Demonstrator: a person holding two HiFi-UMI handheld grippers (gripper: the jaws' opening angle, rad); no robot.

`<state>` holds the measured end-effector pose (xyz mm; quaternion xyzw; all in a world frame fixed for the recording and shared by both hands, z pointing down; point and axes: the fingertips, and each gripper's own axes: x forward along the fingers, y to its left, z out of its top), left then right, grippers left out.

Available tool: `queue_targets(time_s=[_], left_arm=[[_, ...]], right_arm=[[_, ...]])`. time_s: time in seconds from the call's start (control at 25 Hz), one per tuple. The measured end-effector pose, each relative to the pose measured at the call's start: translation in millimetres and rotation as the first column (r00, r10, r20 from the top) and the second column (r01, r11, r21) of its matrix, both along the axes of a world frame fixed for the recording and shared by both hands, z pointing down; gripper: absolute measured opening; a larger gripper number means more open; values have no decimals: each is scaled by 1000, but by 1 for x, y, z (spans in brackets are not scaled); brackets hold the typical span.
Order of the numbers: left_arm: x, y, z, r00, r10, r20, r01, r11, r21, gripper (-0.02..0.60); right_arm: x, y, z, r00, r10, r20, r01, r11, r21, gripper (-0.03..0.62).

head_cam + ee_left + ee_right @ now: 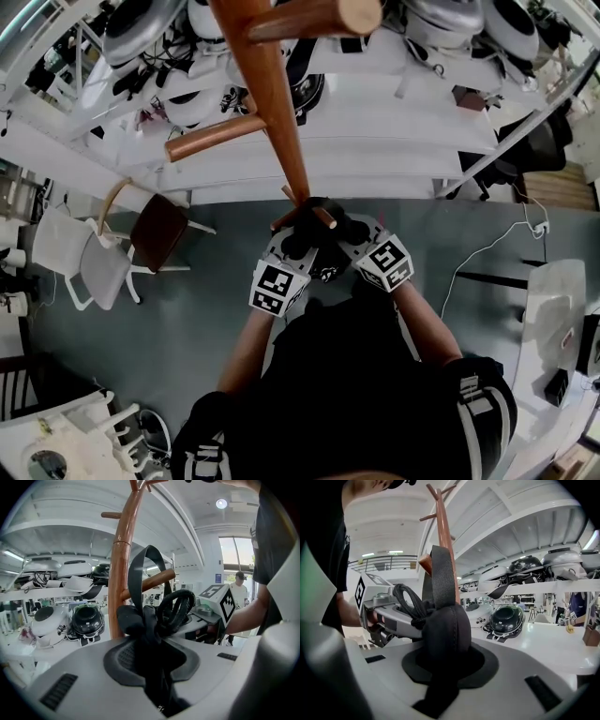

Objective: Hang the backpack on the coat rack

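Note:
The wooden coat rack pole (279, 103) rises in front of me, with a lower peg (208, 139) to its left and a short peg (322, 216) just above the grippers. The black backpack's top (317, 232) is bunched between both grippers at the pole. My left gripper (298, 242) is shut on its black fabric (143, 625). From there a webbing loop (146, 569) stands up beside a peg (157, 580), with a corded handle (177, 607) to the right. My right gripper (345, 236) is shut on the padded top (446, 627), whose strap (442, 573) lies against the pole (446, 536).
White shelves (375, 122) behind the rack carry helmets (86, 618) and round white housings. A brown chair (157, 231) and a white chair (89, 262) stand on the grey floor at left. A white table (553, 309) and a cable (487, 248) are at right.

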<state>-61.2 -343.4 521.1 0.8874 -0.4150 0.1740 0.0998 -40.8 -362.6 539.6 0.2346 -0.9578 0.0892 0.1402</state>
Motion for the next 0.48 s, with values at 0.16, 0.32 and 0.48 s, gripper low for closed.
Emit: queue_targets(time_s=[0.16, 0.32, 0.48], left_arm=[[-6, -7, 4, 999, -32, 0, 32, 999, -8, 87], [-10, -12, 7, 998, -56, 0, 56, 998, -13, 87], [-14, -16, 12, 997, -81, 2, 81, 996, -22, 87]], right_arm=[[-7, -8, 3, 1000, -30, 2, 30, 1000, -3, 92], [-13, -13, 6, 998, -56, 13, 56, 998, -31, 92], [-17, -18, 13, 997, -80, 8, 80, 996, -47, 92]])
